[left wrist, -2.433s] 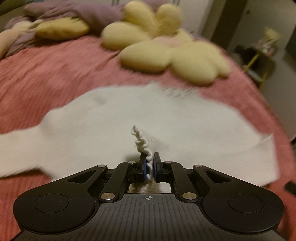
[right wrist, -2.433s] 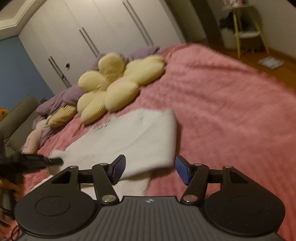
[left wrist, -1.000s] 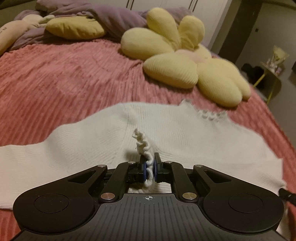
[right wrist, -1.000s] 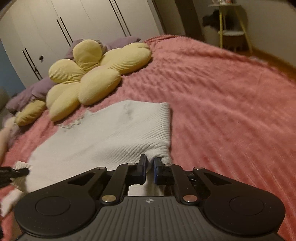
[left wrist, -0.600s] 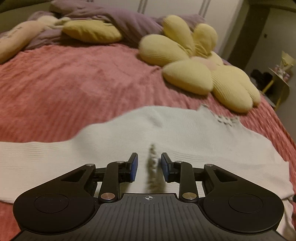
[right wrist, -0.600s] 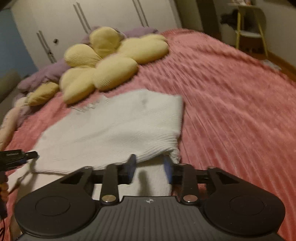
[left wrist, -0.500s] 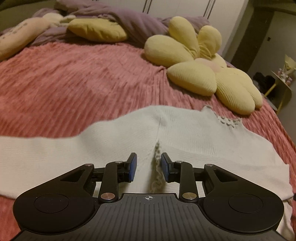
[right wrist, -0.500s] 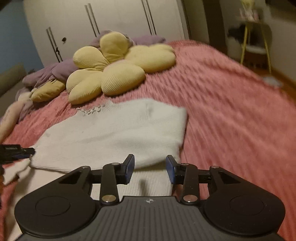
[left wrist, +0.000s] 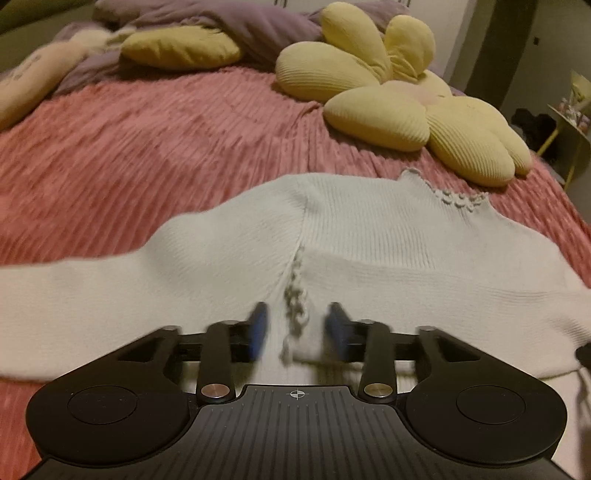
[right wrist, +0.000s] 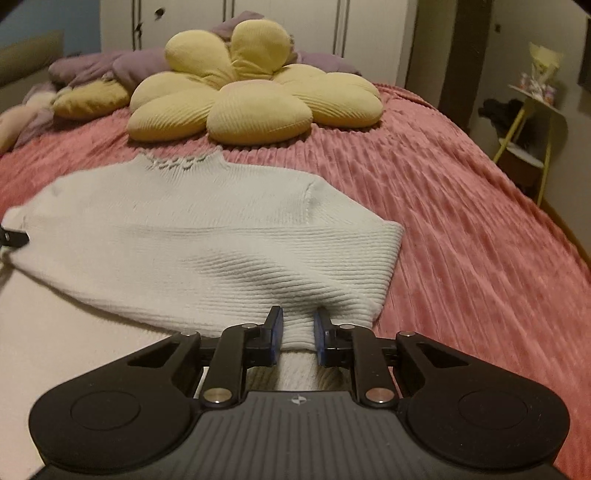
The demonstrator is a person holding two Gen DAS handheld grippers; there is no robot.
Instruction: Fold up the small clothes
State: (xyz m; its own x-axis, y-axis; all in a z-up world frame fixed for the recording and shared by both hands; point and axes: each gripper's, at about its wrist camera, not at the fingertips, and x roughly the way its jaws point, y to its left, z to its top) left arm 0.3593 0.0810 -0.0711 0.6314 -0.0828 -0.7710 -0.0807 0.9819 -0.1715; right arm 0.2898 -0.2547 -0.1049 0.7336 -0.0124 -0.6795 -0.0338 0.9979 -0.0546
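A small white knit sweater [left wrist: 369, 236] lies on the pink bedspread [left wrist: 147, 147], its lower part folded up toward the frilled collar [left wrist: 458, 197]. My left gripper [left wrist: 297, 328] is open; a crinkled frill edge [left wrist: 295, 299] of the sweater lies loose between its blue pads. In the right wrist view the sweater [right wrist: 192, 229] fills the middle. My right gripper [right wrist: 297, 334] is open, its pads on either side of the folded edge, not pinching it. One sleeve [left wrist: 74, 295] stretches left.
A yellow flower-shaped cushion [right wrist: 251, 96] lies beyond the collar, with a purple blanket [left wrist: 236, 26] and a yellow pillow [left wrist: 177, 48] further back. The bed's right edge drops to the floor beside a yellow stool [right wrist: 532, 122]. White wardrobe doors [right wrist: 295, 22] stand behind.
Both grippers opened and let go of the sweater's edge. The frill that the left gripper held upright has dropped onto the sweater. Both views have drawn back slightly.
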